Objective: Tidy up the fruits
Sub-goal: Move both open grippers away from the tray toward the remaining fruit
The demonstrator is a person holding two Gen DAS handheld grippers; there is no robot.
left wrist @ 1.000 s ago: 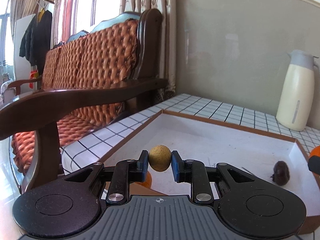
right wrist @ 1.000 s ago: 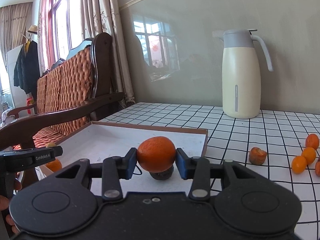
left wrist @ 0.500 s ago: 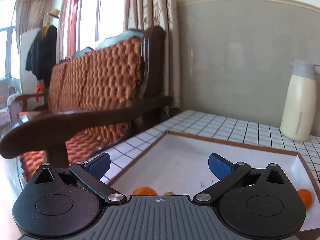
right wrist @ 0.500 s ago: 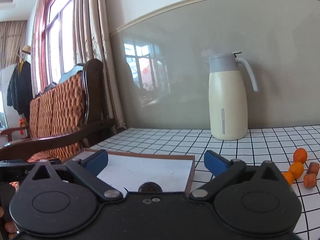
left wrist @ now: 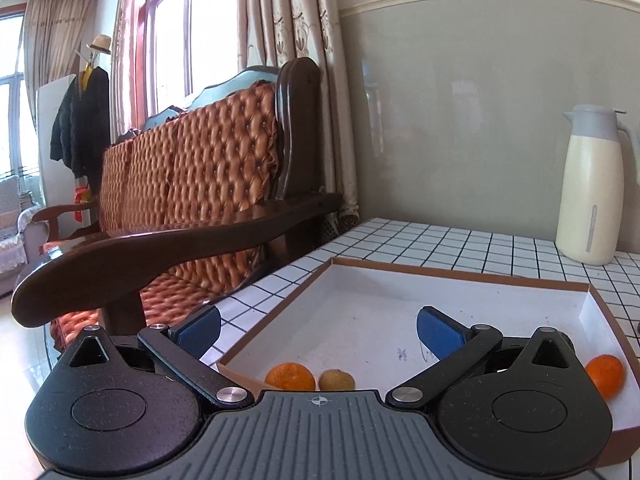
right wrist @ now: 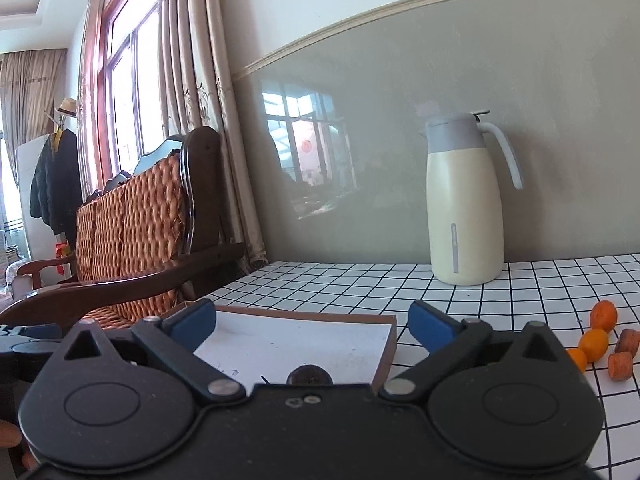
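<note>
The left gripper (left wrist: 318, 330) hovers over the near end of a shallow brown-edged tray (left wrist: 452, 272) with a white floor, its blue-padded fingers (left wrist: 200, 330) spread wide and holding nothing. Just below it, inside the tray at the near wall, an orange fruit (left wrist: 290, 376) lies beside a smaller yellow-brown fruit (left wrist: 337, 380); the two sit close, and I cannot tell whether they touch. A second orange fruit (left wrist: 606, 374) rests in the tray's right near corner, partly hidden behind the gripper body.

The right gripper (right wrist: 312, 328) is likewise spread wide with nothing between its fingers (right wrist: 430, 326), held above the tray's right part. Under it a dark, round fruit (right wrist: 310, 375) shows in the tray, mostly hidden by the gripper body, so its kind is unclear.

On the tiled desk (right wrist: 360, 284) to the right of the tray, well apart from it, lie three small orange fruits (right wrist: 594, 344) in a loose row and two reddish-brown pieces (right wrist: 621, 365) beside them. A cream jug (right wrist: 464, 216) with a grey lid stands upright near the wall. A wooden sofa (left wrist: 200, 184) with orange cushions stands left of the desk.
</note>
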